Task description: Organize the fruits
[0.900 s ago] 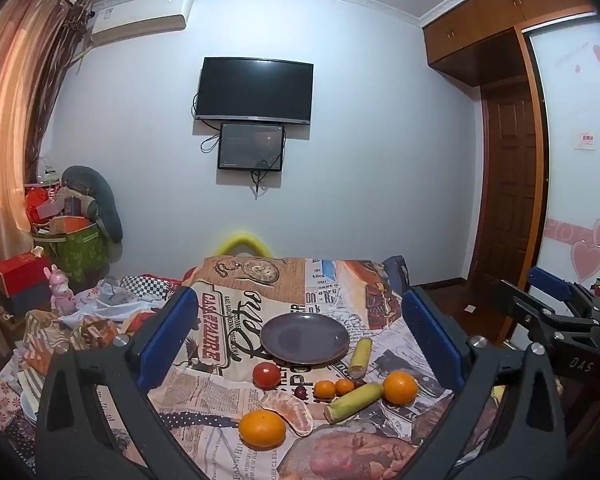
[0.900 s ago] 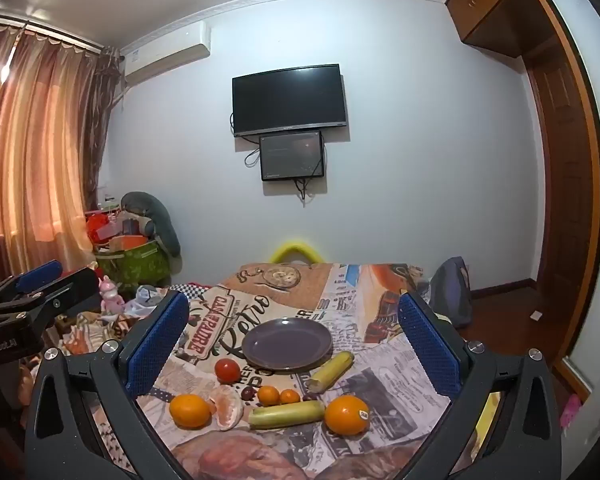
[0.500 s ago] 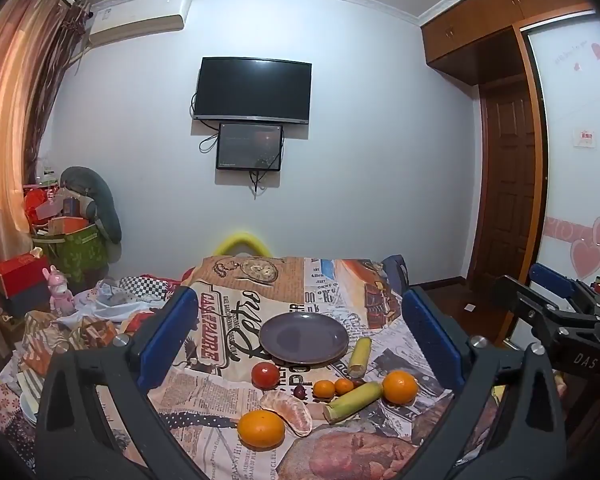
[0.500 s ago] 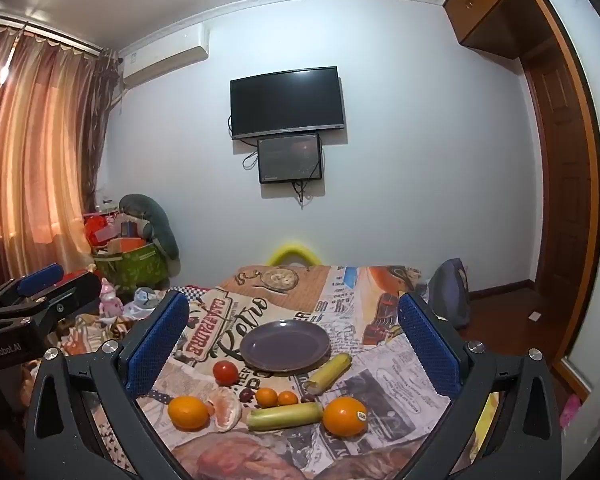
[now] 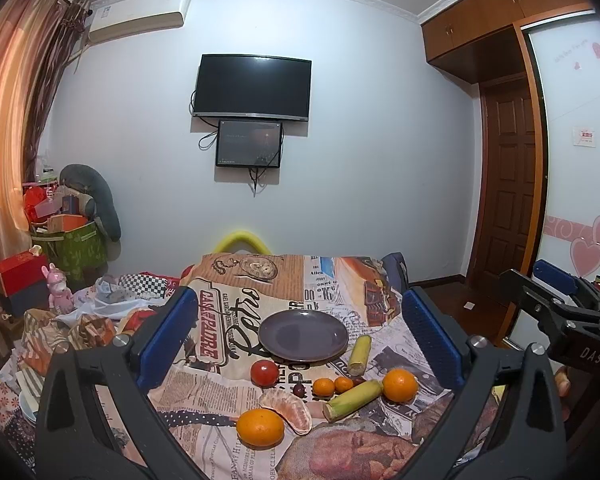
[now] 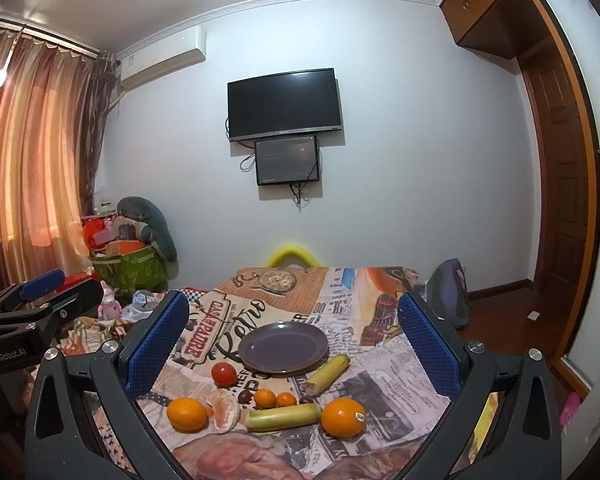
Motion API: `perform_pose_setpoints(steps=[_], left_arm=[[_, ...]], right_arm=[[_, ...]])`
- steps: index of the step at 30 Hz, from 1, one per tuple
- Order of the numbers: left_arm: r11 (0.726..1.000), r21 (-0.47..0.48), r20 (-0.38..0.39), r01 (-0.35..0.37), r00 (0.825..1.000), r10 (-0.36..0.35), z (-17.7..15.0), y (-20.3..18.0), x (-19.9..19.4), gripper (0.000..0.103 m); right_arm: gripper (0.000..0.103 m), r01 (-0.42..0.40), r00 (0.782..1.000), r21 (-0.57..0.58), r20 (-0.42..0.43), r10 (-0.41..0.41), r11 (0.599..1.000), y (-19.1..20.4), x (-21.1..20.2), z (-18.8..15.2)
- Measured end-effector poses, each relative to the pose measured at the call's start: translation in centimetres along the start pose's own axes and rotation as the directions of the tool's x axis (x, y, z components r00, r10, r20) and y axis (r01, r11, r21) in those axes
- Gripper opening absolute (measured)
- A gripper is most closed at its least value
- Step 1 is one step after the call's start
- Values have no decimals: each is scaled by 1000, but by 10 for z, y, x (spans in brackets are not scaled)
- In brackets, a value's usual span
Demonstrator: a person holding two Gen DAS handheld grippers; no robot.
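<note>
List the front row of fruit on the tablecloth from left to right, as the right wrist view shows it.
Orange → peeled citrus segments → long green-yellow stalk piece → orange with a sticker.

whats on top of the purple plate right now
Nothing: the plate shows only its bare purple surface. All the fruit lies in front of it on the printed tablecloth. What the cloth covers cannot be seen.
</note>
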State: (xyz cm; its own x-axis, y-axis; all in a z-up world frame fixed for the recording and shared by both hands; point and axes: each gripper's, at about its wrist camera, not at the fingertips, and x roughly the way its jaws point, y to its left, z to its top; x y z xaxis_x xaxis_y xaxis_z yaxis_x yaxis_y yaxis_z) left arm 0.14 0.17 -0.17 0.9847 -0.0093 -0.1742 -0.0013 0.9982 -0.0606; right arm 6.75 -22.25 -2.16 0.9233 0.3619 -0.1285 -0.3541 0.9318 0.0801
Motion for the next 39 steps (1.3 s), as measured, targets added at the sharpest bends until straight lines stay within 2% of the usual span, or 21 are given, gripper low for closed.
perform_pose_setpoints(steps=[39], left_arm=[[1000, 12, 3, -3, 1000, 3, 0, -5, 5, 103]], right_arm=[[103, 4, 1000, -4, 17, -4, 1000, -1, -1, 14]])
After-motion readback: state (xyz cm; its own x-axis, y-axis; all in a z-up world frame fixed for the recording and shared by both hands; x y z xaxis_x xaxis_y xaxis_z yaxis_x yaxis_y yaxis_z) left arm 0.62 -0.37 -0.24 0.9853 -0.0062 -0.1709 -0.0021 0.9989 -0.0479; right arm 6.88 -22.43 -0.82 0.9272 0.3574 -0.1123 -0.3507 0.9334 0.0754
